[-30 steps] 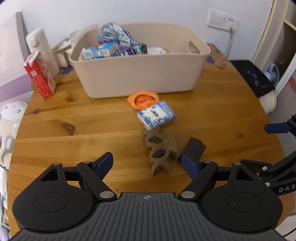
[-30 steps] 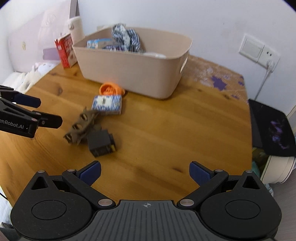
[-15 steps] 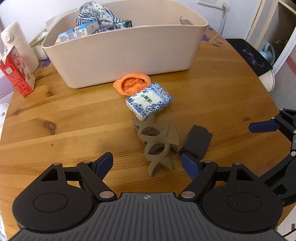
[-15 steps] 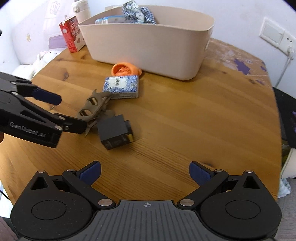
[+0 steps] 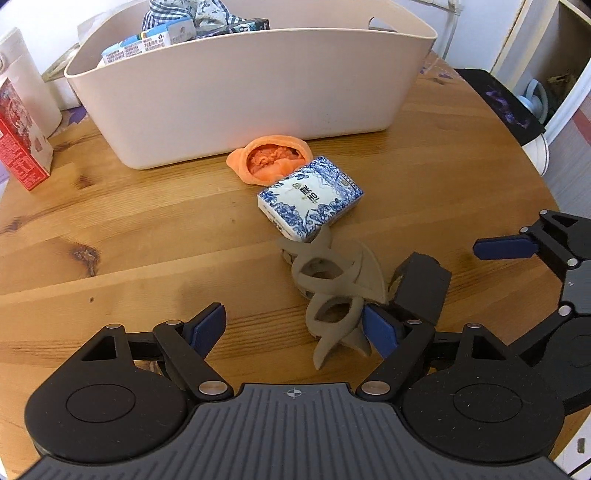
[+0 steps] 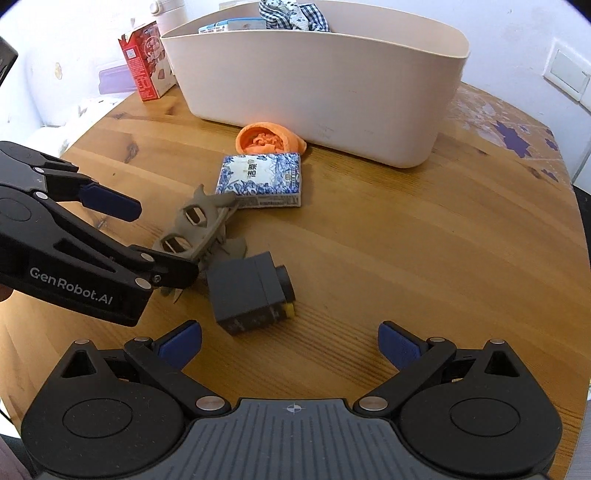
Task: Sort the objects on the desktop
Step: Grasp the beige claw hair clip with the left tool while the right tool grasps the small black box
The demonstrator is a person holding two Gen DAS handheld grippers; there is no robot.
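Note:
A brown twisted lattice piece [image 5: 332,291] [image 6: 195,229] lies mid-table, its far end against a blue-and-white tissue pack [image 5: 310,201] [image 6: 262,181]. An orange crumpled thing [image 5: 271,162] [image 6: 266,138] sits behind the pack, by the beige bin [image 5: 258,85] [image 6: 332,92]. A dark grey block [image 5: 421,288] [image 6: 247,291] rests right of the lattice piece. My left gripper [image 5: 293,328] [image 6: 147,240] is open and low, its right finger between the lattice piece and the block. My right gripper [image 6: 290,345] is open, just short of the block; its blue pad [image 5: 506,248] shows in the left wrist view.
The bin holds cartons and a checked cloth [image 6: 291,14]. A red carton [image 5: 22,147] [image 6: 146,62] and a white flask [image 5: 26,81] stand left of the bin. The round table's edge [image 5: 546,184] curves on the right, with a dark mat [image 5: 498,99] beyond.
Both grippers have moved forward and down toward the objects. The left gripper's right finger now sits beside the near end of the lattice piece. Both stay open.

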